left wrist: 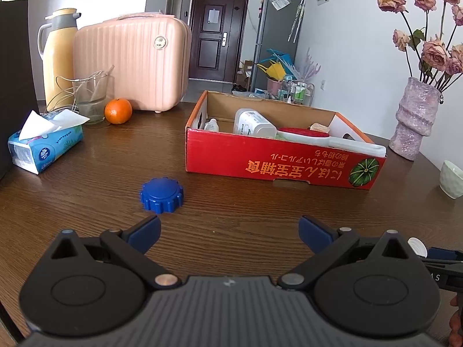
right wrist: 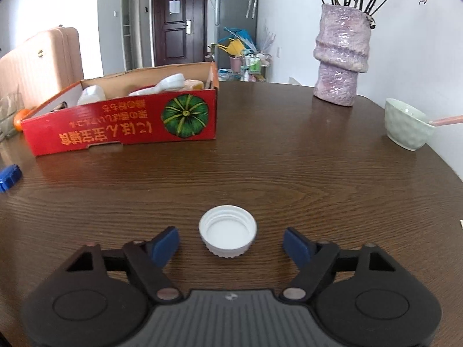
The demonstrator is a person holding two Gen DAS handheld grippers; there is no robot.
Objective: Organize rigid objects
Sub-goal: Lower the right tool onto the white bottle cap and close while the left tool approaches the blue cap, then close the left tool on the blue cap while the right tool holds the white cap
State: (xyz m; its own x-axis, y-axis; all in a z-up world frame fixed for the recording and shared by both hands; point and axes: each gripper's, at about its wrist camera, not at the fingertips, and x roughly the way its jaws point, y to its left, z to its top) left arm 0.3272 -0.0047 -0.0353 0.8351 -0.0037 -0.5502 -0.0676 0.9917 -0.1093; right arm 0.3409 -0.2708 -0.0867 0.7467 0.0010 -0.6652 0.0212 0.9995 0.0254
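Observation:
A white screw cap [right wrist: 228,230] lies open side up on the brown table, between the blue pads of my right gripper [right wrist: 231,244]. Neither pad touches it; a gap shows on each side. A blue ribbed cap [left wrist: 161,194] rests on the table just ahead of my left gripper [left wrist: 228,231], slightly left of its left finger, and shows again at the left edge of the right wrist view [right wrist: 10,177]. The left jaws stand wide apart with nothing between them. A red cardboard box [left wrist: 277,162] [right wrist: 121,127] farther back holds white bottles and a red-lidded container.
A tissue pack [left wrist: 43,147], glass [left wrist: 89,98], orange [left wrist: 118,111], yellow thermos [left wrist: 59,55] and pink case [left wrist: 133,60] stand at back left. A pink vase with roses [right wrist: 341,57] and a pale green bowl [right wrist: 408,127] stand at the right.

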